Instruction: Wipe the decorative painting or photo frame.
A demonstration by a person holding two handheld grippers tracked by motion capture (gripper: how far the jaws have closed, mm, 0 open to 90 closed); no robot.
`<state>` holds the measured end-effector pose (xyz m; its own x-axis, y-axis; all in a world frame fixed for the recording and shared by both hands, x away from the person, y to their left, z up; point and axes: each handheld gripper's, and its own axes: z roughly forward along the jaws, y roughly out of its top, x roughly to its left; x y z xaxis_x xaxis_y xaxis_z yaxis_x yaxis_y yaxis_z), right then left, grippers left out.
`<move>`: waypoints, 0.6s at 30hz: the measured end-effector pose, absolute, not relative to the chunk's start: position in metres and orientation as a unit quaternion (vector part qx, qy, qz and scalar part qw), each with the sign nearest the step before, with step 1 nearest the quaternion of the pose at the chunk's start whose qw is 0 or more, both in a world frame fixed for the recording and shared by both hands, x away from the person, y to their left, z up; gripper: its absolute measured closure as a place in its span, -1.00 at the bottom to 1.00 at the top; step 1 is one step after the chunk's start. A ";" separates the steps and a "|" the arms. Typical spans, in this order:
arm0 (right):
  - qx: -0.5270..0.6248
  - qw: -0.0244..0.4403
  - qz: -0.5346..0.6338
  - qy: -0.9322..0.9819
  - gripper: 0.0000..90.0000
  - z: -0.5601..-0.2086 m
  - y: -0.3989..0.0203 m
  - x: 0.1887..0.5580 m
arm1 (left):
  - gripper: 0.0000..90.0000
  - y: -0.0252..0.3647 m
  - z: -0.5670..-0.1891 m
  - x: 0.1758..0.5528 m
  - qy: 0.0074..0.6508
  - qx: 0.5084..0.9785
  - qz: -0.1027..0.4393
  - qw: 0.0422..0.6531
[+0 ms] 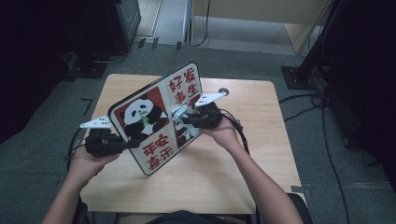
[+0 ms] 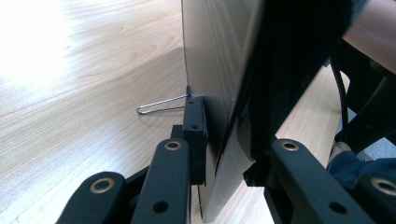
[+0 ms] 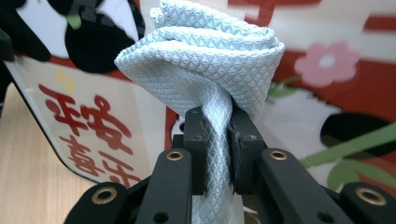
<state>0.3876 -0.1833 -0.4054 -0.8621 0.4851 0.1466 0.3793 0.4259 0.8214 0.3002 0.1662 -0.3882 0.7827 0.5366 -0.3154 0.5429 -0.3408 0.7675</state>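
Note:
A rounded board (image 1: 154, 116) printed with pandas and red characters stands tilted on its lower corner on the wooden table (image 1: 261, 140). My left gripper (image 1: 132, 143) is shut on the board's left edge. In the left gripper view the board (image 2: 215, 56) is seen edge-on, clamped between the jaws of my left gripper (image 2: 224, 144). My right gripper (image 1: 184, 117) is shut on a bunched pale blue cloth (image 1: 179, 112) against the printed face. In the right gripper view the waffle-textured cloth (image 3: 205, 51) bulges above my right gripper (image 3: 218, 149), right in front of the board (image 3: 93, 116).
A thin wire loop (image 2: 161, 105) sticks out from the board's back side just above the tabletop. A small round hole (image 1: 223, 92) sits near the table's far edge. Cables (image 1: 327, 140) and black stand bases (image 1: 299, 77) lie on the grey floor around the table.

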 end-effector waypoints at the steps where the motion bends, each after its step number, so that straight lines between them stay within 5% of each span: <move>1: 0.257 0.057 0.470 0.842 0.77 -0.408 -0.184 0.387 | 0.69 0.166 -0.388 0.300 0.330 0.819 -0.004 0.470; 18: 0.283 0.037 0.443 0.850 0.77 -0.459 -0.190 0.373 | 0.68 0.167 -0.390 0.301 0.328 0.817 -0.010 0.474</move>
